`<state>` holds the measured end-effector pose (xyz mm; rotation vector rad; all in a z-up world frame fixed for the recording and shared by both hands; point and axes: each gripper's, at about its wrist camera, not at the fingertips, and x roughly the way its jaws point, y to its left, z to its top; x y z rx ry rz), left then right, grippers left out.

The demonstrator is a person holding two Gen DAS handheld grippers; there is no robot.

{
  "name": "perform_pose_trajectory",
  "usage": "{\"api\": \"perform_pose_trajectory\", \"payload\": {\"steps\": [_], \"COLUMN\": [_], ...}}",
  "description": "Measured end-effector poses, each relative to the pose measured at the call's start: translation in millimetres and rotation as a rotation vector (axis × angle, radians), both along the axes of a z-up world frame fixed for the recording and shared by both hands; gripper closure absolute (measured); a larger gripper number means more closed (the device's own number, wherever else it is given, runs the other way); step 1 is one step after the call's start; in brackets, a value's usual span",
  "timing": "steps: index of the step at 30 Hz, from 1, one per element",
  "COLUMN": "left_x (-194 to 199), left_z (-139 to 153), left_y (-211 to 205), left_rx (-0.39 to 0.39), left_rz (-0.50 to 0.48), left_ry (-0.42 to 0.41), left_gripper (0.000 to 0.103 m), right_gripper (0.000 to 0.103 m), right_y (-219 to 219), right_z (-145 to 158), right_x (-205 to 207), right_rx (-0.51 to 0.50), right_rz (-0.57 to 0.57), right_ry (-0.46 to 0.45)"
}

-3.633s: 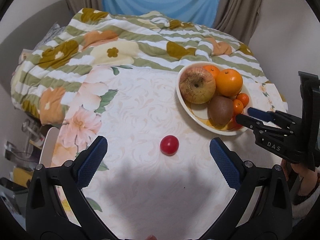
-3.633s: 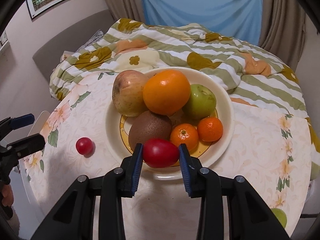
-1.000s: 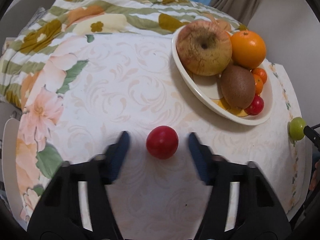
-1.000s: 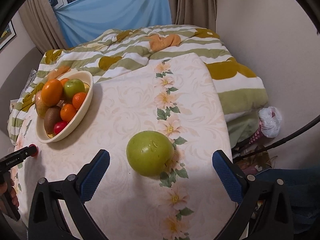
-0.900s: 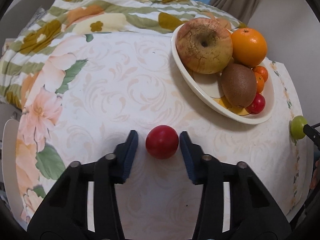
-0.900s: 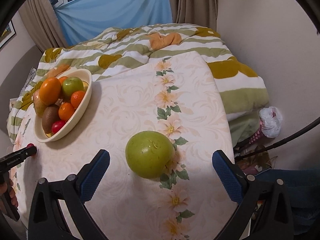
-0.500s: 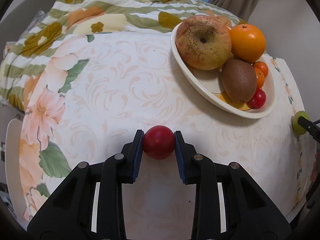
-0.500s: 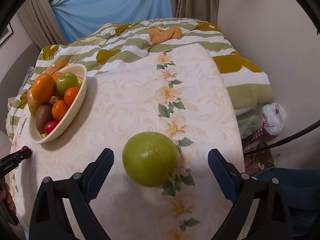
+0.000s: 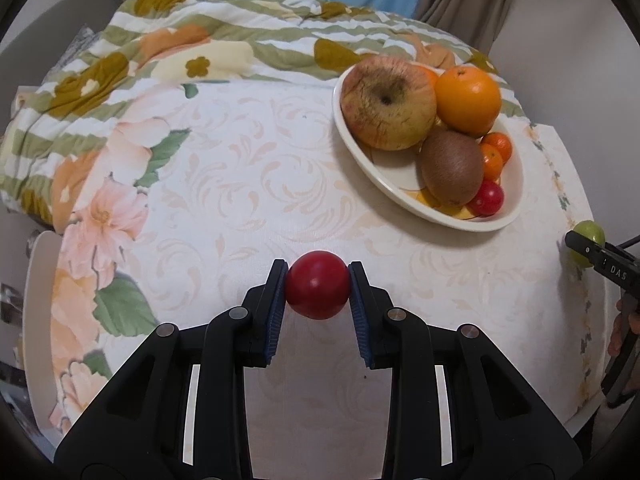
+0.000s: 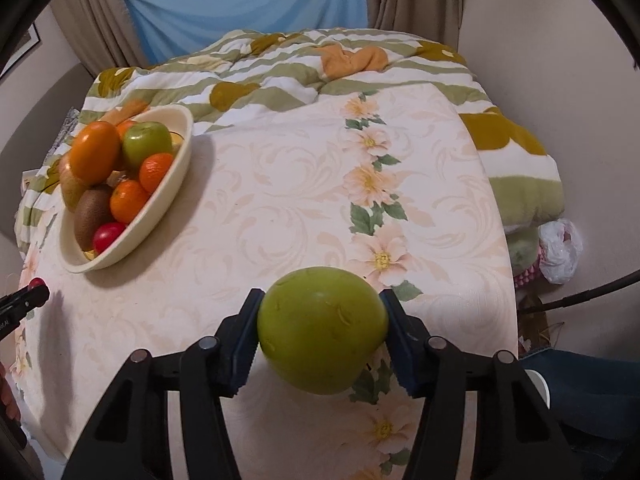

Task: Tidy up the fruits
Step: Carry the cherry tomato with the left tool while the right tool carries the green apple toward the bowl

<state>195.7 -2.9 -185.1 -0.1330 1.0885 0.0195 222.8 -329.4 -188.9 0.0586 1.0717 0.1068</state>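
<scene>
While clamped, tomato (image 9: pixel 318 290) between left tongs (image 9: pixel 318 300)

green apple (image 9: pixel 587 242) half behind right claw (image 9: pixel 580 246), hand (image 9: pixel 625 330) cut off

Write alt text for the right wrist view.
The right tool is closing on a green apple, its blue pads against the fruit's sides, above a floral tablecloth. At left, a cream bowl holds mixed fruit.

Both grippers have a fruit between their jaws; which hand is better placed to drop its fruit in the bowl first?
Left. Its gripper is shut on the red tomato, with the bowl close by. The right gripper is closing on the green apple, farther away.
</scene>
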Motion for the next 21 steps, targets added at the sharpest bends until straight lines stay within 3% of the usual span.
{"api": "perform_pose_trajectory", "payload": {"steps": [13, 21], "left_x": [-21, -15], "left_z": [62, 95], "left_y": [-12, -30], "left_rx": [0.002, 0.009], "left_rz": [0.005, -0.029], "left_ry": [-0.092, -0.167], "left_gripper": [0.065, 0.065], "right_gripper": [0.05, 0.05], "right_y": [10, 22], "right_z": [53, 84], "right_x": [-19, -22], "right_rx": [0.017, 0.062], "right_rz": [0.063, 0.116], "right_ry": [-0.066, -0.112]}}
